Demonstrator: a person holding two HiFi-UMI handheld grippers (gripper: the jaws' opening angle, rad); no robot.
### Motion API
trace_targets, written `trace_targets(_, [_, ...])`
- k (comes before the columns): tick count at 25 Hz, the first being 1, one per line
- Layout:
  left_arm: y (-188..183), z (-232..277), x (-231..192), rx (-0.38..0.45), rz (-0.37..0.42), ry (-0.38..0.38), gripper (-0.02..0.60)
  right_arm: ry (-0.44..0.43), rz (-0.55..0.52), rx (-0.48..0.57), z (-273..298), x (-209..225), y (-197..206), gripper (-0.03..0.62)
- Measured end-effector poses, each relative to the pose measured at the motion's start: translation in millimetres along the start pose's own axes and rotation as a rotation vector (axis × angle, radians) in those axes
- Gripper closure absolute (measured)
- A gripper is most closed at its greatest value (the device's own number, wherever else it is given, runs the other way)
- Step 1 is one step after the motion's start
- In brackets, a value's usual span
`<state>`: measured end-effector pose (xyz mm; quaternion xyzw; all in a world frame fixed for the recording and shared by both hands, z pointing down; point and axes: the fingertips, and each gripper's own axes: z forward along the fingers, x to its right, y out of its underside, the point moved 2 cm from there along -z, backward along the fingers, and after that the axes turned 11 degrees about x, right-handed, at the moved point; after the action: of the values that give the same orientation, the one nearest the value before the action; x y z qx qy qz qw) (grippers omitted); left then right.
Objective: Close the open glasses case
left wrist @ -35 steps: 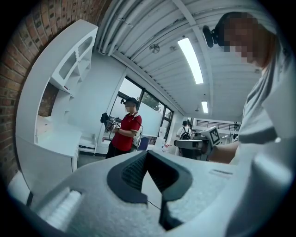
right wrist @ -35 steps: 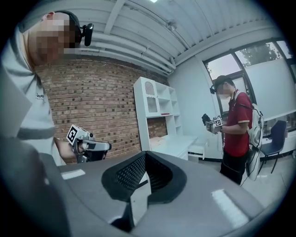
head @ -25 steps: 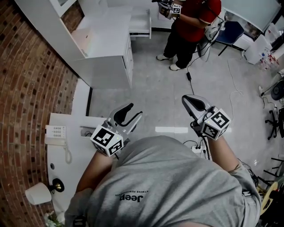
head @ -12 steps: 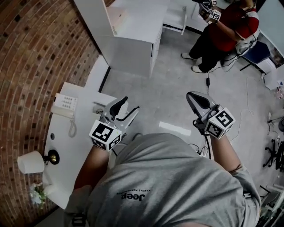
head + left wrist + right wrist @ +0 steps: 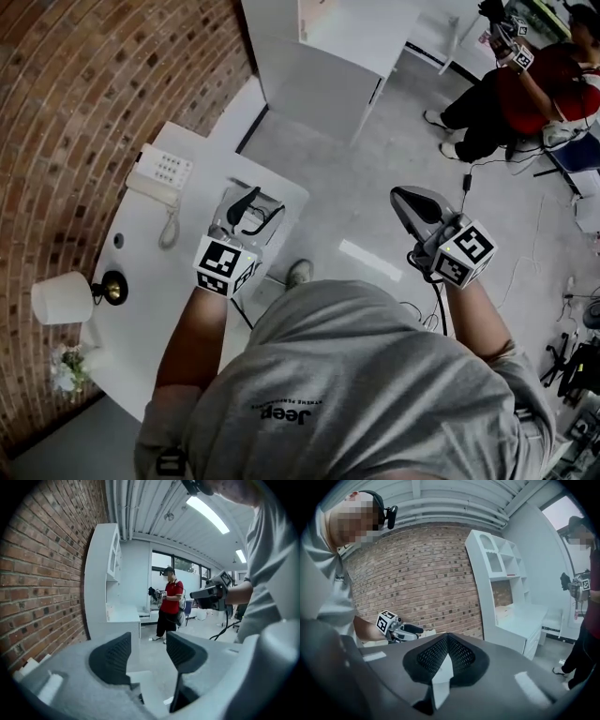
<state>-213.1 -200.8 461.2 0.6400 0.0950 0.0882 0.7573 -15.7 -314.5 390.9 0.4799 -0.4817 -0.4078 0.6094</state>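
Both tools were empty: left tool (image 5: 267, 201) released over the table (image 5: 159, 281), right tool (image 5: 400, 194) clenched over floor (image 5: 352, 173), farther; glasses case unseen.

Telephone (image 5: 161, 172), lamp (image 5: 61, 298) on white table (image 5: 155, 267)

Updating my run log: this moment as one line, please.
left gripper: open, empty, over white table | right gripper: shut, empty, over floor | glasses case: not in view

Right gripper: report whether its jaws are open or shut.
Shut. The right gripper view shows the right gripper with its jaws meeting at the tips and nothing held between them.
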Motion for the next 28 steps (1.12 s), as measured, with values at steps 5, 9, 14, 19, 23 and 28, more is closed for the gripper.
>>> trace_targets(5, [45, -8, -50, -0.117, 0.074, -0.020, 0.382, -0.026, 0.015, -0.048, 31, -10, 18, 0.585])
trace_targets(9, [83, -4, -81, -0.192, 0.060, -0.022, 0.396, -0.024, 0.023, -0.074, 48, -15, 30, 0.585])
trace_targets(14, [122, 11, -98, -0.297, 0.147, 0.037, 0.405, -0.007, 0.035, -0.111, 59, -17, 46, 0.585])
trace_targets(19, [158, 26, -99, -0.383, 0.176, 0.101, 0.405, 0.023, 0.049, -0.141, 60, -17, 61, 0.585])
trace_targets(23, [172, 38, -102, -0.397, 0.127, 0.095, 0.422, 0.041, 0.061, -0.156, 59, -20, 69, 0.585])
trace_targets(28, [187, 51, -107, -0.431, 0.067, 0.059, 0.452, 0.054, 0.070, -0.167, 60, -21, 76, 0.585])
